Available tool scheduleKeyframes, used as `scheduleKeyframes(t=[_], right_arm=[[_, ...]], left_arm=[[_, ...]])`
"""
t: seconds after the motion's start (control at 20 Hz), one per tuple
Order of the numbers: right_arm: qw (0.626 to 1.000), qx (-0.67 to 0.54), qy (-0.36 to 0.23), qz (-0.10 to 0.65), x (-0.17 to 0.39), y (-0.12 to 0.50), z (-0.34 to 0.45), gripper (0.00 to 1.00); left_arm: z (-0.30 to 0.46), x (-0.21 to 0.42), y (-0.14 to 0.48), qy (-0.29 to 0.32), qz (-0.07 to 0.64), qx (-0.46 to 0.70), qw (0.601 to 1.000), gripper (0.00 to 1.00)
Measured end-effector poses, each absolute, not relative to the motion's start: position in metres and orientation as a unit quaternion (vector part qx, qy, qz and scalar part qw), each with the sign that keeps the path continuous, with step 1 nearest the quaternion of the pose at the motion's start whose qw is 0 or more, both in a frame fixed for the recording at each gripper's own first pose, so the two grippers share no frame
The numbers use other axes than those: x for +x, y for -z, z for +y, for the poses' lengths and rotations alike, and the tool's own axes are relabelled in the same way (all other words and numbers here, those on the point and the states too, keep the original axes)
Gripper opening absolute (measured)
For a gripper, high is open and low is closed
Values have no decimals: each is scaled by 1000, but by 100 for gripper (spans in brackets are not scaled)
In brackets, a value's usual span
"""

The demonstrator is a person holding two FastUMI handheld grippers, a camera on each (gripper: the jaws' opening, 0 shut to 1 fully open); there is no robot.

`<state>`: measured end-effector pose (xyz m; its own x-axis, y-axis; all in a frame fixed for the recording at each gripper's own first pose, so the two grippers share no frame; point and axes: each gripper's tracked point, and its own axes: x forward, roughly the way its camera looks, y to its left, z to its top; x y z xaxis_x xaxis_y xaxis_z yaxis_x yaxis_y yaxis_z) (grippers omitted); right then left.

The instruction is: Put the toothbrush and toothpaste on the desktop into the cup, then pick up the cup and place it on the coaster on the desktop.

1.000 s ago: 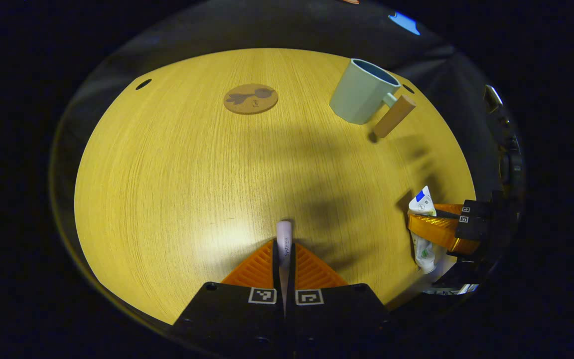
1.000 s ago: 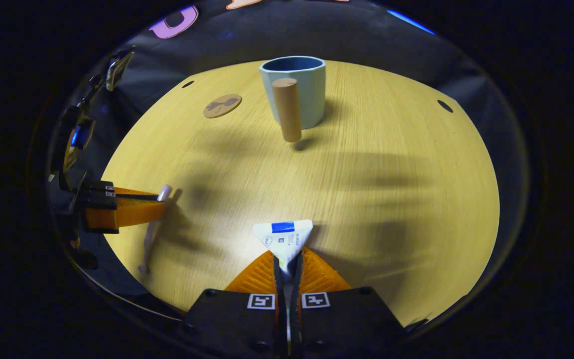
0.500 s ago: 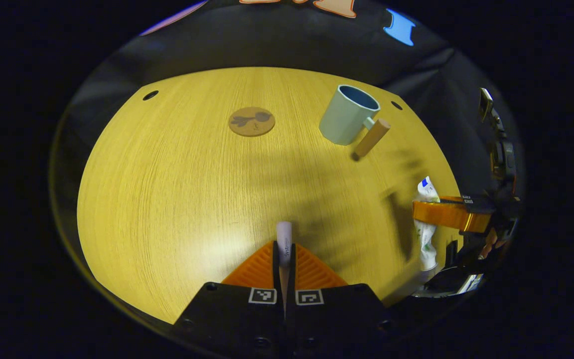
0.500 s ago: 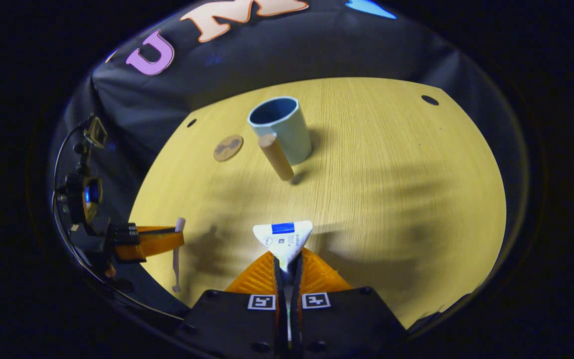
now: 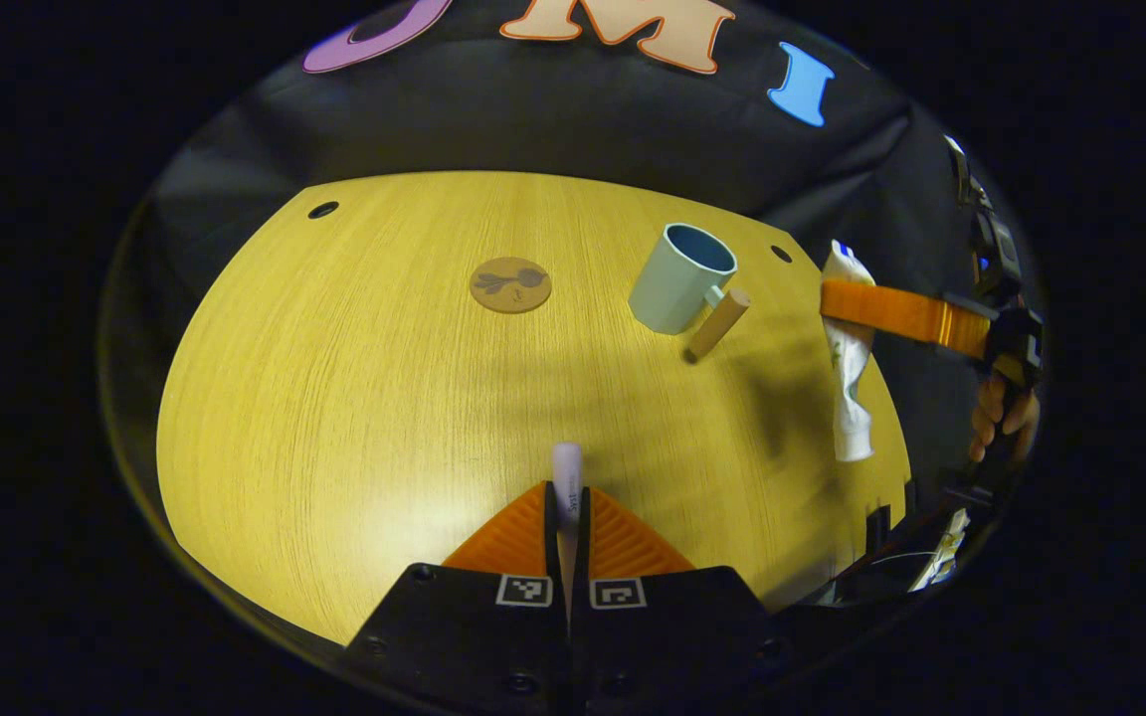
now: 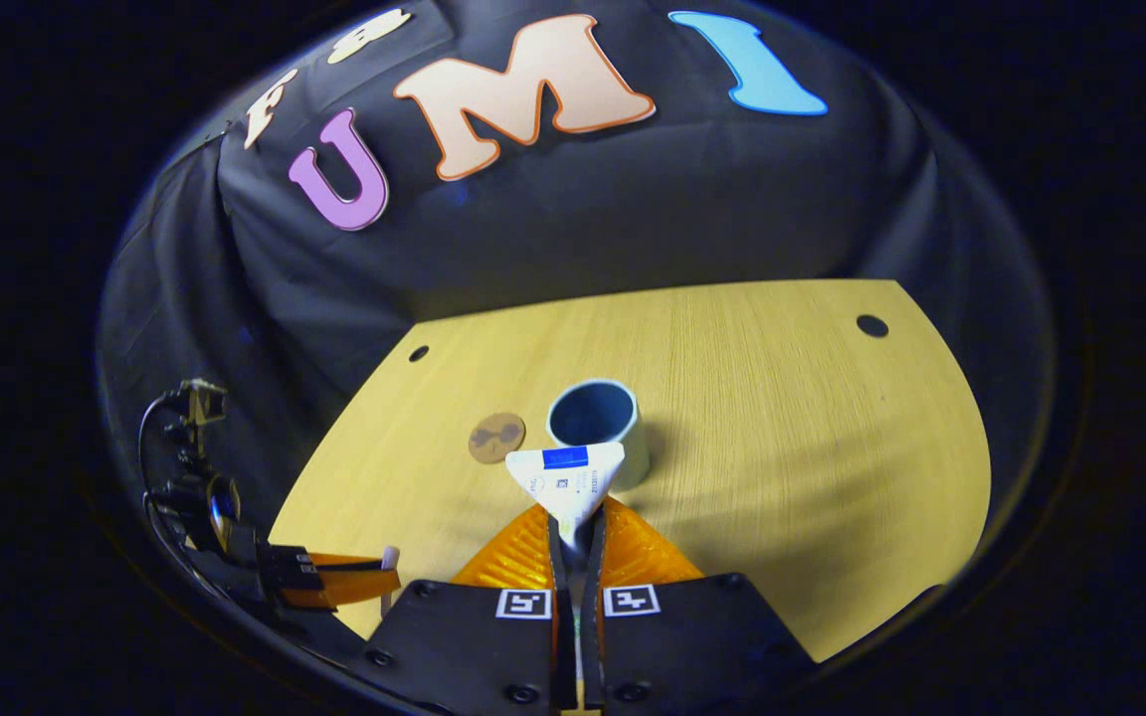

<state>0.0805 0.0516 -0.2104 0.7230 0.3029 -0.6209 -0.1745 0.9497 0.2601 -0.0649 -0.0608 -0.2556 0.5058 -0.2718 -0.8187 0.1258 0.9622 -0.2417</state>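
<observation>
You have raised the right gripper (image 6: 573, 537) well above the desk over the last second, carrying the toothpaste (image 6: 565, 479) up with it; its fingers are clenched on the tube, whose flat crimped end now sits in line with the cup (image 6: 598, 428) below. In the left gripper view the tube (image 5: 847, 368) hangs down from that gripper at the far right, off the desktop (image 5: 334, 398), where a second ago it was low beside the desk edge. That lift suggests you are lining up to drop the toothpaste into the cup first. Your left gripper (image 5: 569, 517) has barely moved and is clamped on the toothbrush (image 5: 567, 482), held near the front of the desk. The cup (image 5: 680, 278), with its wooden handle (image 5: 717, 324), stands empty at the far right, and the coaster (image 5: 510, 284) lies bare to its left. Neither item is in the cup yet.
</observation>
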Motion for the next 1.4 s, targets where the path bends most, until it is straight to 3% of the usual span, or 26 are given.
scheduleKeyframes(t=[0.3,0.6,1.15,1.3,1.4], right_arm=[[959,90,-130,234,160,169,65,5],[974,93,-119,167,222,165,72,5],[969,32,-121,214,247,243,86,8],[964,27,-128,230,231,254,85,17],[962,35,-133,235,220,255,82,34]], left_arm=[[-63,-65,236,95,454,-107,879,0],[-60,-74,226,76,450,-116,882,0],[-50,-81,208,47,434,-121,891,0],[-50,-73,204,49,426,-112,896,0],[-54,-64,203,57,421,-109,899,0]])
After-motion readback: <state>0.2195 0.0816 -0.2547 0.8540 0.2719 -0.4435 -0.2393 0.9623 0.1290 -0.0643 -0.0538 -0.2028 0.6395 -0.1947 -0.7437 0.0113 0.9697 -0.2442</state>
